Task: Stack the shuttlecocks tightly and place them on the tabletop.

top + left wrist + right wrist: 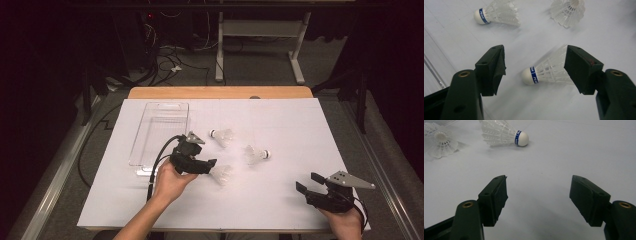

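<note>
Three white feather shuttlecocks with blue-banded corks lie on the white table. The nearest shuttlecock (pixel 544 72) (pixel 222 174) lies on its side between the jaws of my left gripper (pixel 535 58) (pixel 212 166). Those jaws stand wide: the right pad (pixel 576 67) is at the feather skirt and the left pad (pixel 497 67) is clear of the cork. A second shuttlecock (pixel 221 136) (pixel 499 13) and a third shuttlecock (pixel 256 155) (pixel 567 10) (pixel 504 132) lie farther out. My right gripper (pixel 306 182) (pixel 539 195) rests open at the near right, nothing between its jaws.
A clear plastic tray (pixel 160 130) sits at the left of the white table (pixel 300 125), just beyond my left hand; its edge (pixel 431 67) shows beside the left jaw. A wooden strip (pixel 220 92) borders the far edge. Cables and table legs lie on the floor beyond.
</note>
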